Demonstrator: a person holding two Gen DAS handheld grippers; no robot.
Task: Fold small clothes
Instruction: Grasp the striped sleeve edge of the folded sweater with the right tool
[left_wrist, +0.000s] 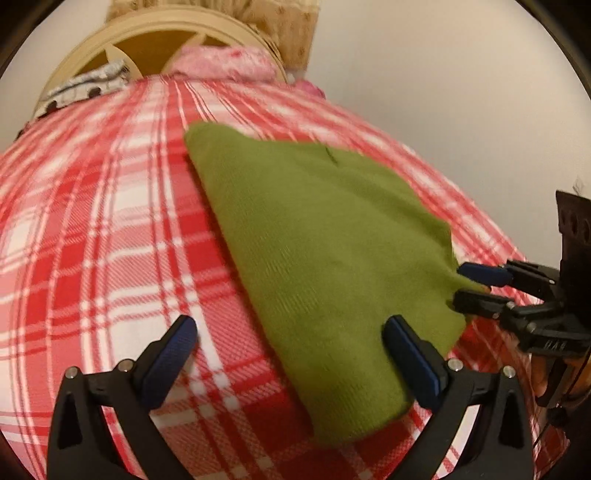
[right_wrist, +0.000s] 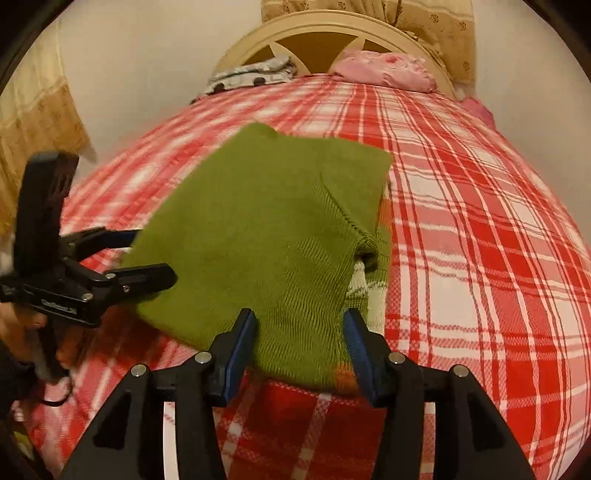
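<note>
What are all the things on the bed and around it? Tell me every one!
green knitted garment: one, olive green, folded, middle of the bed
plaid blanket: one, red and white, covering the bed
headboard: one, cream, far end of the bed
pink cloth: one, pink, by the headboard
spotted cloth: one, grey-white with dark dots, by the headboard
curtains: tan, behind the headboard
left tongs: black with blue pads, open, at the garment's edge
right tongs: black with blue pads, open, garment between them
hand: one, holding the left tongs
</note>
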